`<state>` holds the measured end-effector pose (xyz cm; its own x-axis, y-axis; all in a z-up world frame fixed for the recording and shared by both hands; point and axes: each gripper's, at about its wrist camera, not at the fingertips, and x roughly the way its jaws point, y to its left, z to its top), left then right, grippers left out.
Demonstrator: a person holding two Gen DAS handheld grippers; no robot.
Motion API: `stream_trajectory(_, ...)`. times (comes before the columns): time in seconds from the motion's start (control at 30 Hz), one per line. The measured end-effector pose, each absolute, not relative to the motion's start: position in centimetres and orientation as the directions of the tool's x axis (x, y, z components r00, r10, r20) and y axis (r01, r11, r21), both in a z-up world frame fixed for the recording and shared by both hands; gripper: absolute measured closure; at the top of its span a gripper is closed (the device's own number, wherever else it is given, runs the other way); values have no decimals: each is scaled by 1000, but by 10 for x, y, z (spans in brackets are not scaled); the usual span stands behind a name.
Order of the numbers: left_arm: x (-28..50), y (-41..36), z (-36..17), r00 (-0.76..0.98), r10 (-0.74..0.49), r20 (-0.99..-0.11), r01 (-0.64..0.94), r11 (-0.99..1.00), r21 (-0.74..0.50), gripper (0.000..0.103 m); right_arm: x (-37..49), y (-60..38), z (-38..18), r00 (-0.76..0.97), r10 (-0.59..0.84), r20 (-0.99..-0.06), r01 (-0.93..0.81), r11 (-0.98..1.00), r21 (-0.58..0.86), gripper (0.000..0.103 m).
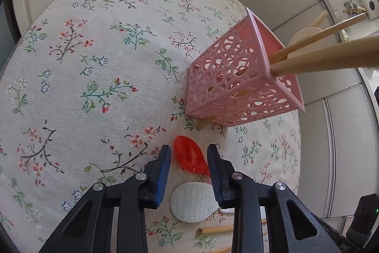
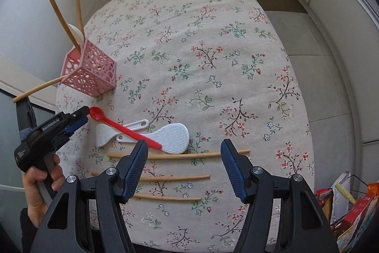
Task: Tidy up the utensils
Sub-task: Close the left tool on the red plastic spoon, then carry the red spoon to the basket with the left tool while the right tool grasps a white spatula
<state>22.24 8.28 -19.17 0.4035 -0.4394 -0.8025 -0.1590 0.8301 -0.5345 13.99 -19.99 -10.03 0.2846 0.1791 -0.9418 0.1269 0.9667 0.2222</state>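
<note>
A floral cloth covers the table. The pink lattice basket stands near its left edge, holding wooden sticks and a pale spoon. Two white rice paddles lie crossed under the red spoon, above three loose chopsticks. The left gripper straddles the red spoon's bowl, its pads not touching it. The right gripper hangs spread and empty over the chopsticks.
</note>
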Motion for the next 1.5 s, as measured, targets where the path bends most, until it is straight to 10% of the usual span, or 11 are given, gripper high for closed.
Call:
stream_trajectory(0.33,229,71,-203,423,-401,-813,-154,852,-500,99,137,-215,-104,271,176,-946,131,967,217,36)
stream_trajectory(1.27,130,166,-69,707,-261,-657,-72,898,-434,102,148,-173,-133,176,199,-964,47,977,210,37)
stream_trajectory(1.5,128,169,-61,712,-271,-648,-43,904,-426,102,161,-199,-172,152,288,-946,239,918,318,65)
